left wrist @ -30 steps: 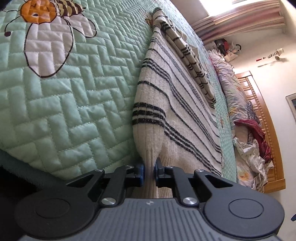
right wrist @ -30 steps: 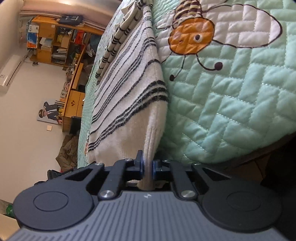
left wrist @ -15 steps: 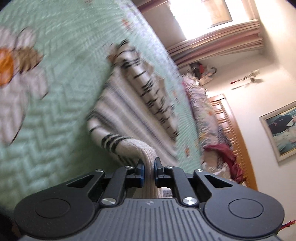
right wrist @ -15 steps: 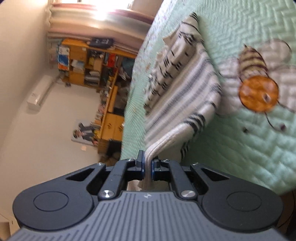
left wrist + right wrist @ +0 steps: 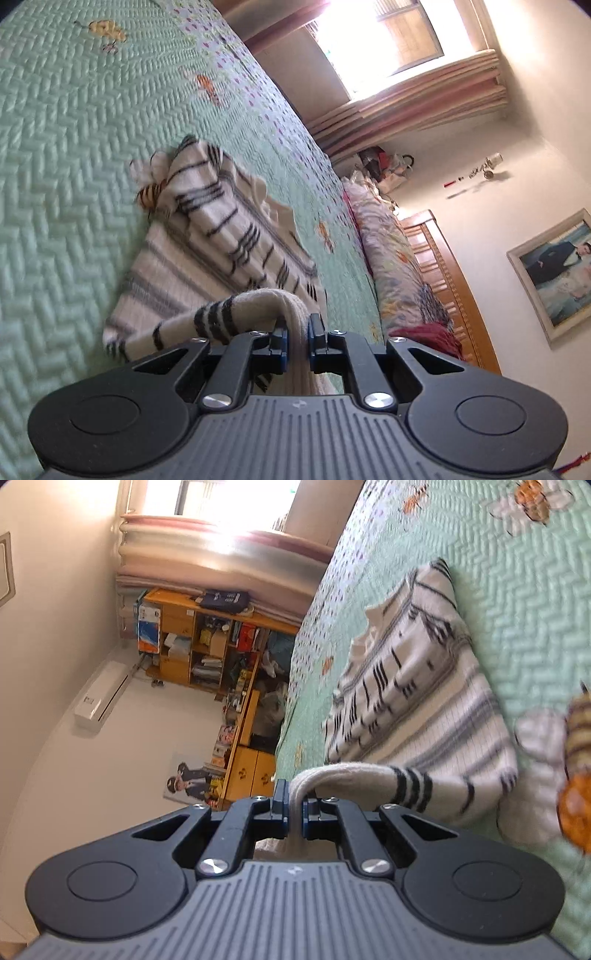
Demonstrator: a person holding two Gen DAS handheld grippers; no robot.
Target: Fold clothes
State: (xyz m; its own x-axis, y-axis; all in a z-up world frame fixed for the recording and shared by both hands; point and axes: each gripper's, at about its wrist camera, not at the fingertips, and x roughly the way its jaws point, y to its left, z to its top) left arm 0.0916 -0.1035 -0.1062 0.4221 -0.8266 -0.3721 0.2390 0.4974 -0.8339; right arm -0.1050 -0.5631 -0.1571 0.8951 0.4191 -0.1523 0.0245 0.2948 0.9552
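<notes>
On the bed's green quilt point(image 5: 66, 155) lies the striped sweater point(image 5: 221, 236), no writing legible on it, its ribbed hem lifted off the quilt and curling over toward the folded sleeves, pinched by the tilted left gripper point(image 5: 295, 338) and right gripper point(image 5: 294, 814).

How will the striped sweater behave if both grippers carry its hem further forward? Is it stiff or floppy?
Probably floppy: the sweater curls limply over the left gripper and the right gripper. The thick knit looks grippy, so it likely will not slip from the shut jaws. On the quilt it may drag and bunch.
</notes>
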